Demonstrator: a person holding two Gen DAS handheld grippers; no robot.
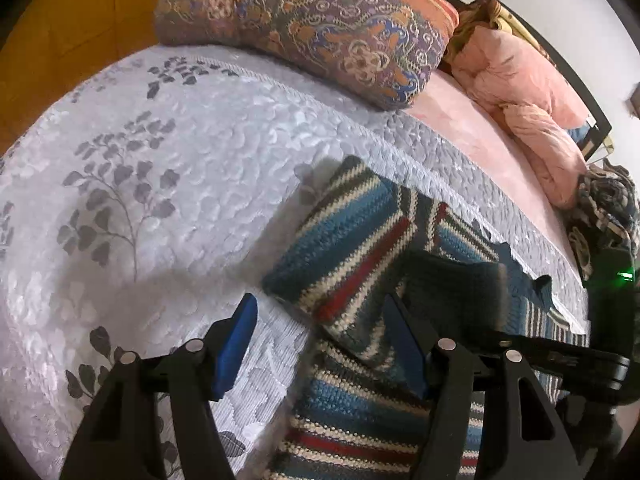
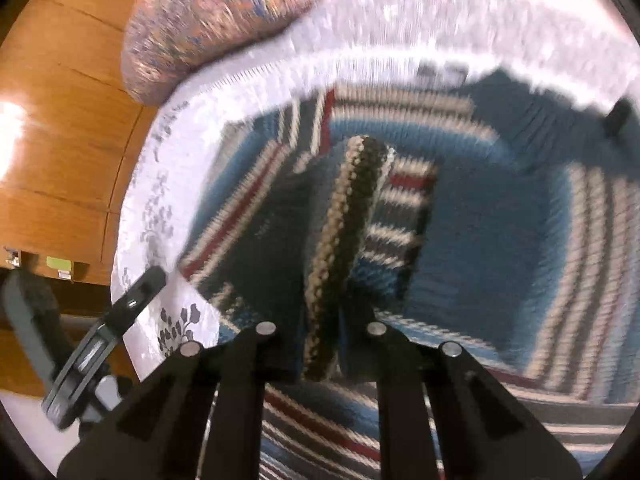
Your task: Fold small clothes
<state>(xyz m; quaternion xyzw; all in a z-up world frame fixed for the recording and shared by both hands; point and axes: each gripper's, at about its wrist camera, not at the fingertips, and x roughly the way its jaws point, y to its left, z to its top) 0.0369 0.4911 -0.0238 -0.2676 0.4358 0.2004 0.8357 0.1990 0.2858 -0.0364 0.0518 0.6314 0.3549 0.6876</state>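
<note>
Sweater (image 1: 352, 256) on the bedspread (image 1: 168, 168), striped knit, one end pinched in my right claw.

From the left wrist view I see my left gripper (image 1: 320, 344) spread wide and empty, its blue pads either side of the sweater's folded sleeve, which lies toward 1 o'clock. In the blurred right wrist view my right gripper (image 2: 320, 344) is clamped narrow on a striped edge of the knit, which rises toward 12 o'clock. A patterned pillow (image 1: 304, 28) sits at 12 o'clock in the left view, with a pink quilt (image 1: 532, 108) at 2 o'clock.
</note>
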